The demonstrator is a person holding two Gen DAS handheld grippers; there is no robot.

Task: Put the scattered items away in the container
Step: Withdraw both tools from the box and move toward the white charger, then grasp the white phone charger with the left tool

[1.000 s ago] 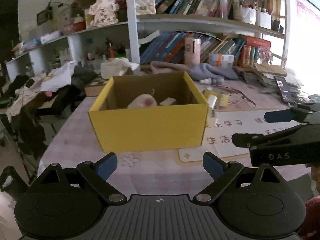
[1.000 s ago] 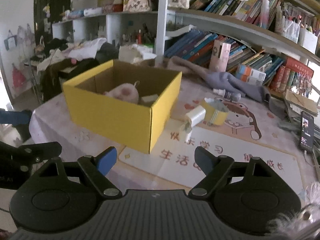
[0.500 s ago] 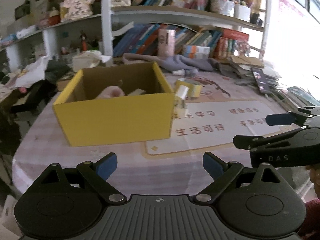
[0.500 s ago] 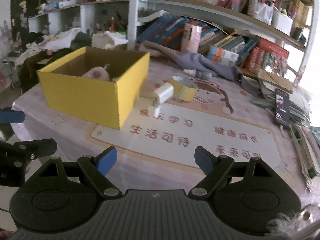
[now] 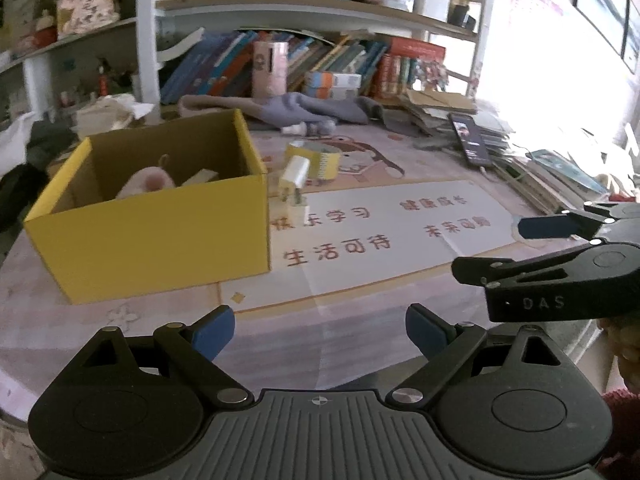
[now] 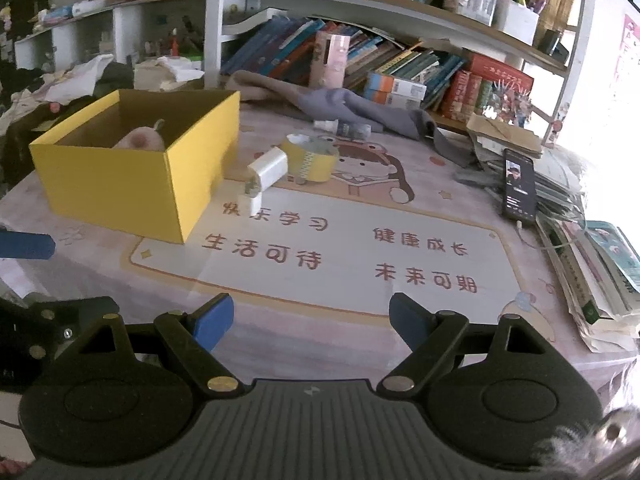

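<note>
Two hand-held black grippers with blue finger pads hover above a round table (image 6: 532,248) covered in a pale pink cartoon-printed cloth, both with jaws spread wide and nothing between them: the left gripper (image 5: 319,330) in the foreground of its own camera, the right gripper (image 6: 311,317) likewise in its own view and also seen from the side at the right edge of the left camera. An open yellow cardboard box (image 5: 168,236) stands on the left part of the table, holding a pink round plush toy (image 5: 146,182) and a small pale flat piece (image 5: 200,176) beside it. Just beside the box's right wall lies a white rectangular charger plug (image 6: 269,168), tilted against a roll of yellow patterned tape (image 6: 310,159), with a small white block (image 6: 251,202) in front of it on the cloth. Farther back a small bottle with a white cap (image 6: 345,127) lies on its side near a crumpled grey cloth (image 6: 360,108). A black smartphone (image 6: 519,184) with a lit screen rests on a stack of papers at the right, and crowded bookshelves (image 6: 400,60) fill the background
</note>
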